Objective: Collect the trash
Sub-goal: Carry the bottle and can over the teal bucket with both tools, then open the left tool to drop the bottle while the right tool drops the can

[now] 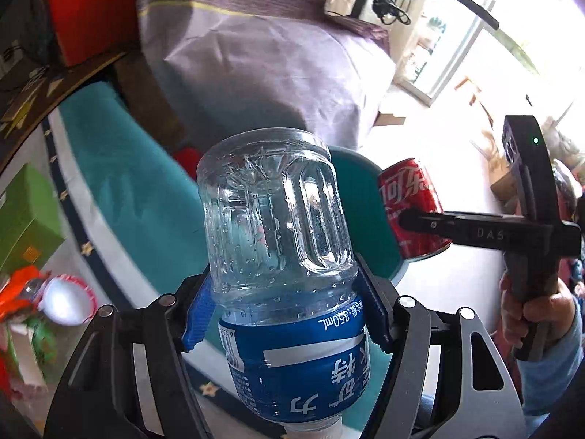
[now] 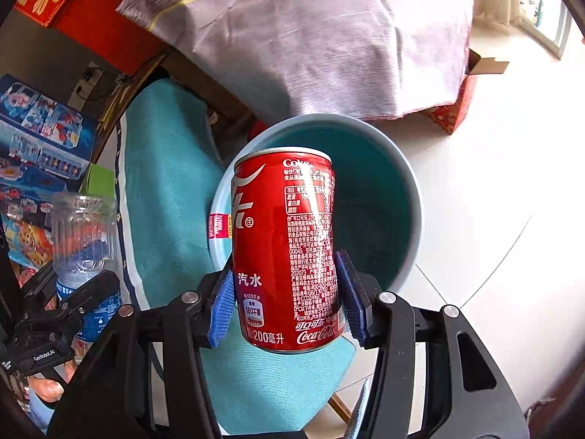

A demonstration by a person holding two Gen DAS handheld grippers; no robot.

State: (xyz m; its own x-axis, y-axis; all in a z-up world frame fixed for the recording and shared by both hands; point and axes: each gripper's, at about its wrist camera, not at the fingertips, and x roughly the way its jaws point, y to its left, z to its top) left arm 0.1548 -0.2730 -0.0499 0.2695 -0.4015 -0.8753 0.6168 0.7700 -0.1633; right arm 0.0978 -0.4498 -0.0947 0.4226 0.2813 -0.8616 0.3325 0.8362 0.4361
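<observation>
My left gripper (image 1: 289,314) is shut on a clear plastic water bottle (image 1: 278,219) with a blue label, held upside down, its base pointing away. The bottle also shows at the left of the right wrist view (image 2: 82,234). My right gripper (image 2: 287,292) is shut on a small red Coca-Cola can (image 2: 285,241), held in front of and slightly above a light-blue round bin (image 2: 409,197) with a teal inside. In the left wrist view the can (image 1: 409,205) and right gripper sit at the right, next to the bin's rim (image 1: 365,197).
A teal cloth (image 2: 164,183) covers the table to the left of the bin. A lavender fabric bundle (image 2: 310,36) lies behind it. Red boxes (image 2: 91,11) and toy packaging (image 2: 40,139) stand at the left. White floor (image 2: 493,183) lies to the right.
</observation>
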